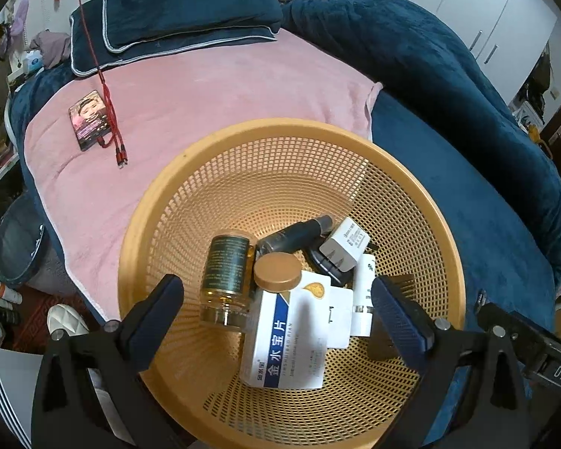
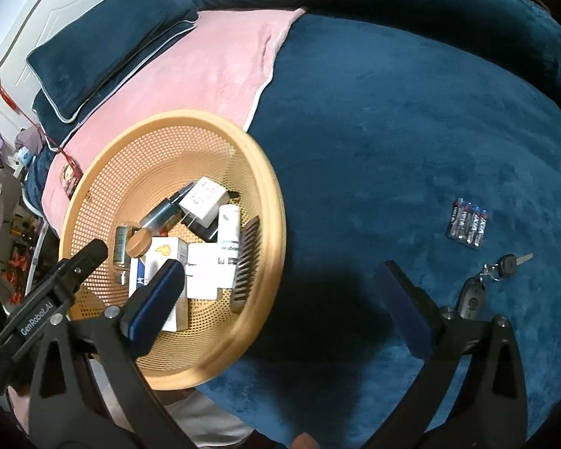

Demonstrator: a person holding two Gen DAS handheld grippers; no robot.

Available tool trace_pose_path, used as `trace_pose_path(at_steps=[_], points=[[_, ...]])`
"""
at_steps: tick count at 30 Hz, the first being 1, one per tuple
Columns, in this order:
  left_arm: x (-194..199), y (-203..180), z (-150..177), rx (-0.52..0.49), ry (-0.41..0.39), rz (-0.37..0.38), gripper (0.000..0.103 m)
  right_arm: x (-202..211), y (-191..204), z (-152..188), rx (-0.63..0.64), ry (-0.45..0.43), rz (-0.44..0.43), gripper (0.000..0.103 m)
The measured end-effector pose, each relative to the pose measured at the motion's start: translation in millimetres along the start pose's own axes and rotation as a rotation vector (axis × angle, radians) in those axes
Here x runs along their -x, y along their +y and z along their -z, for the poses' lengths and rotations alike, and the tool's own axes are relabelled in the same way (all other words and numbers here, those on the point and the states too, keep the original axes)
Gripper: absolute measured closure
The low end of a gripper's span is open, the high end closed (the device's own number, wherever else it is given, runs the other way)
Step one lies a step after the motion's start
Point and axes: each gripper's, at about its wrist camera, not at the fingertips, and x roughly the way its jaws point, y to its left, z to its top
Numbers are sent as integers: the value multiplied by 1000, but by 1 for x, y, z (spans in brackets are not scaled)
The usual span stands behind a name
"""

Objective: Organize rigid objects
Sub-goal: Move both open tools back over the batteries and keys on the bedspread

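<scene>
1. Hovering over the basket (image 1: 161,202), the left gripper (image 1: 276,295) is spread, holding nothing.
2. Lying at two o'clock from the spread right gripper (image 2: 280,273): batteries (image 2: 466,223) and keys (image 2: 493,277).
3. Collecting seems midway; the right gripper is probably fetching those next.

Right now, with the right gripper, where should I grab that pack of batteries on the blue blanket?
Probably take the battery pack across its short width, coming straight down from above. It lies flat on the blue blanket, clear of the keys, so the sides are free. The right gripper has its jaws open.
</scene>
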Motion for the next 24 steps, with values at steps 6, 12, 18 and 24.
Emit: trace_pose_path(at_steps=[6,12,18,24], points=[[-1,-10,1,-18,5,7,2,5,-10,3,-8,-4,9,0],[-2,-21,3,-39,8,11,2,10,-20,4,-19,-11,12,0],[-3,-31,3,-57,10,16,2,16,-31,5,-33,-19,20,0],[-4,-44,5,-76,10,23,2,21,-43,6,-46,-23,31,0]])
